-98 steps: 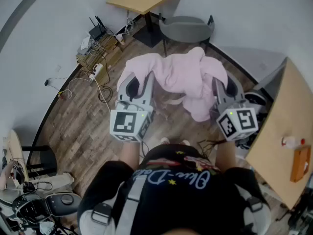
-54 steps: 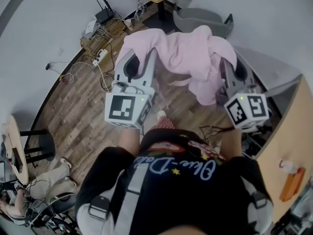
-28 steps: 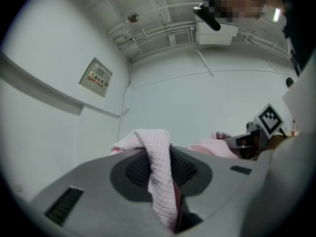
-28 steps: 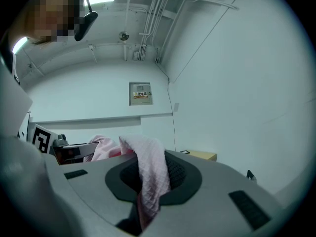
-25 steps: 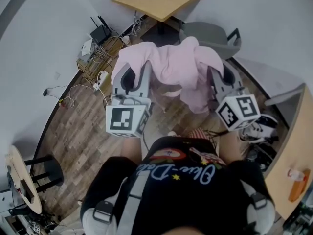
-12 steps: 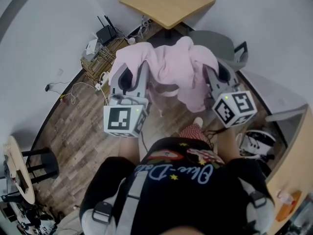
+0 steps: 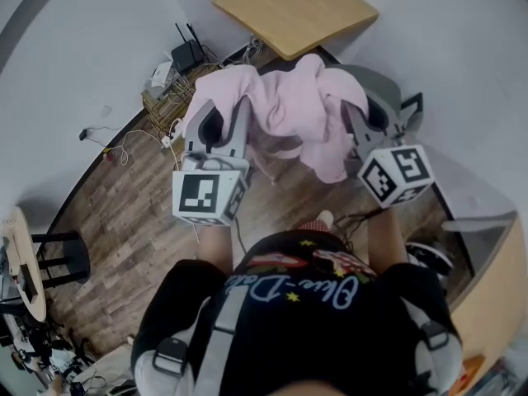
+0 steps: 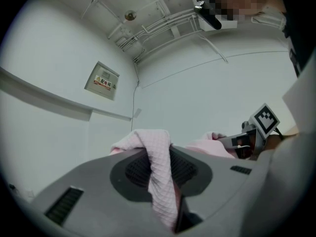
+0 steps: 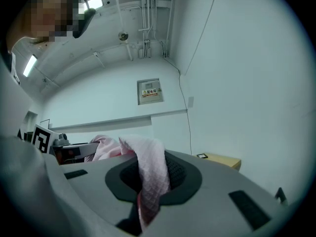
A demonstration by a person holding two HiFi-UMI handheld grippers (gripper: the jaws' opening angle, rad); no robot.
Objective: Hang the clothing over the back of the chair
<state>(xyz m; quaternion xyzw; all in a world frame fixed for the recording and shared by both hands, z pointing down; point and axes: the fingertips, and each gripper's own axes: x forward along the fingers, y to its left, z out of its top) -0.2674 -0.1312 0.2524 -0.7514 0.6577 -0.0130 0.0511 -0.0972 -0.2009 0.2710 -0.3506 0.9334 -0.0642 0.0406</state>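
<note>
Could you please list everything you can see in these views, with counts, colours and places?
clothing: one, pink, held between both tools, before the chair
chair: one, grey, behind the clothing
table: one, light wood, by the far wall
router: one, black, by the wall, left
stool: one, black, far left
wall sign: one, white, on the wall
left tool: one, grey, shut on the clothing
right tool: one, grey, shut on the clothing

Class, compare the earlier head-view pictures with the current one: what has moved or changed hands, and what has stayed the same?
The pink garment, carried by both grippers, has moved forward to the grey chair, which now shows partly behind its right side rather than ahead of it. Nothing was let go: the left gripper and right gripper stay shut on the fabric.
</note>
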